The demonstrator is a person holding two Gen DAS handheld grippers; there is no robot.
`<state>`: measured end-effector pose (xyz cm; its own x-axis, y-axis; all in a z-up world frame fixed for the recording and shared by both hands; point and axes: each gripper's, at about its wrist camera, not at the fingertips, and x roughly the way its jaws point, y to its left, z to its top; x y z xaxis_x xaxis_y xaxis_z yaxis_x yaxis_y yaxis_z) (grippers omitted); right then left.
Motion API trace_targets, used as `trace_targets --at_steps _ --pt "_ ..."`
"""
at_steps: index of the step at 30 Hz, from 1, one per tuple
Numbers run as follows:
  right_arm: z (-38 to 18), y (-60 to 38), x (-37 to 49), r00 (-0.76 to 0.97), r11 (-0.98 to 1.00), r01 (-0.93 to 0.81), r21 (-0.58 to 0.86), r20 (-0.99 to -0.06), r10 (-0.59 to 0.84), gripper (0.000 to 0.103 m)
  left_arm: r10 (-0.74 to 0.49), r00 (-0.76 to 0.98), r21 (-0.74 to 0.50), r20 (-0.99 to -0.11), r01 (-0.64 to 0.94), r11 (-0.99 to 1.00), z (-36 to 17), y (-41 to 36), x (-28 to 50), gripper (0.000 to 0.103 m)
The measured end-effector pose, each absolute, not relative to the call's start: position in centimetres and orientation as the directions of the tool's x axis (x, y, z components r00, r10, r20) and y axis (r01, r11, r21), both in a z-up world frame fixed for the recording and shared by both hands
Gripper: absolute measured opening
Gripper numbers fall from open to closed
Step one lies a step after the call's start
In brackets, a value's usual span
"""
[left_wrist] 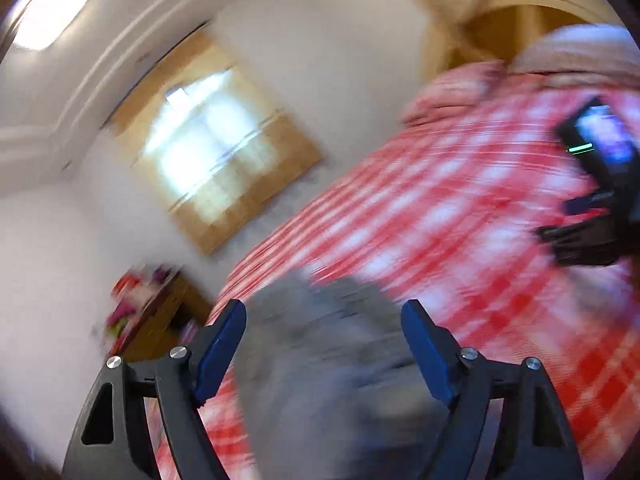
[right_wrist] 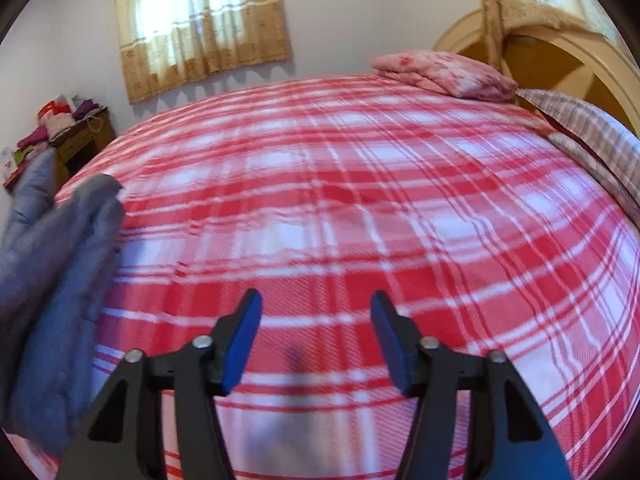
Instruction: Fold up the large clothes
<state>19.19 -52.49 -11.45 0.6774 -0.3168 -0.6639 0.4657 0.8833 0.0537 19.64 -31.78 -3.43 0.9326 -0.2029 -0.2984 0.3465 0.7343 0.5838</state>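
Grey garment (right_wrist: 52, 280) lies at the bed's (right_wrist: 360, 200) left edge; left gripper (left_wrist: 324, 344) and right gripper (right_wrist: 316, 340) both gape, gripping nothing.

Both hand-held grippers, left (left_wrist: 324, 316) and right (right_wrist: 316, 308), gape empty.

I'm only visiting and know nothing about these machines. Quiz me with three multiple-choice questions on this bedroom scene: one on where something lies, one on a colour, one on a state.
1. Where does the folded pink quilt lie?
A. on the bed's far corner
B. on the floor
C. on the side table

2. What colour is the bedspread's check?
A. green and yellow
B. red and white
C. black and blue

3. How does the right claw stand?
A. clamped on the cloth
B. open and empty
C. holding a pillow

A: the pink quilt rests at the far corner.
B: the bedspread is red and white.
B: the right claw gapes over bare bedspread; the grey garment lies to its left.
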Motion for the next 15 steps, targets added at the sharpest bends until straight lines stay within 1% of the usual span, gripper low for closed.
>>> trace_targets --at_steps 1,2,3,4,5,8,11,15 --pt "-10.2 -51.6 20.1 0.692 0.897 0.438 0.061 -0.661 -0.292 0.058 -0.137 0.944 0.574 -0.301 0.294 0.764 -3.1 -30.2 21.5 0.085" --pt "-9.4 -50.9 20.9 0.701 0.906 0.417 0.072 -0.66 -0.27 0.056 -0.039 0.948 0.56 -0.316 0.219 0.799 -2.8 -27.9 24.4 0.085" --pt "-7.8 -49.5 22.3 0.714 0.92 0.382 0.084 -0.659 -0.236 0.052 0.018 0.944 0.547 -0.331 0.176 0.818 -2.8 -26.4 26.0 0.085" --pt "-6.7 -48.3 23.4 0.721 0.93 0.359 0.081 -0.657 -0.221 0.049 0.116 0.923 0.518 -0.366 0.099 0.849 -2.9 -23.8 29.2 0.085" --pt "-5.6 -46.9 24.5 0.725 0.938 0.338 0.075 -0.656 -0.209 0.047 0.184 0.9 0.494 -0.395 0.04 0.868 -3.1 -21.8 31.5 0.085" --pt "-2.6 -42.0 28.8 0.72 0.96 0.279 0.037 -0.67 -0.183 0.042 0.301 0.834 0.445 -0.463 -0.075 0.893 -4.2 -17.7 36.2 0.085" --pt "-1.6 -37.4 32.7 0.706 0.968 0.25 -0.028 -0.679 -0.202 0.041 0.311 0.797 0.388 -0.518 -0.105 0.916 -5.3 -16.0 38.7 0.085" --pt "-3.5 -33.8 36.3 0.691 0.966 0.248 -0.073 -0.686 -0.229 0.035 0.275 0.779 0.301 -0.563 -0.116 0.947 -6.8 -15.8 39.9 0.085"
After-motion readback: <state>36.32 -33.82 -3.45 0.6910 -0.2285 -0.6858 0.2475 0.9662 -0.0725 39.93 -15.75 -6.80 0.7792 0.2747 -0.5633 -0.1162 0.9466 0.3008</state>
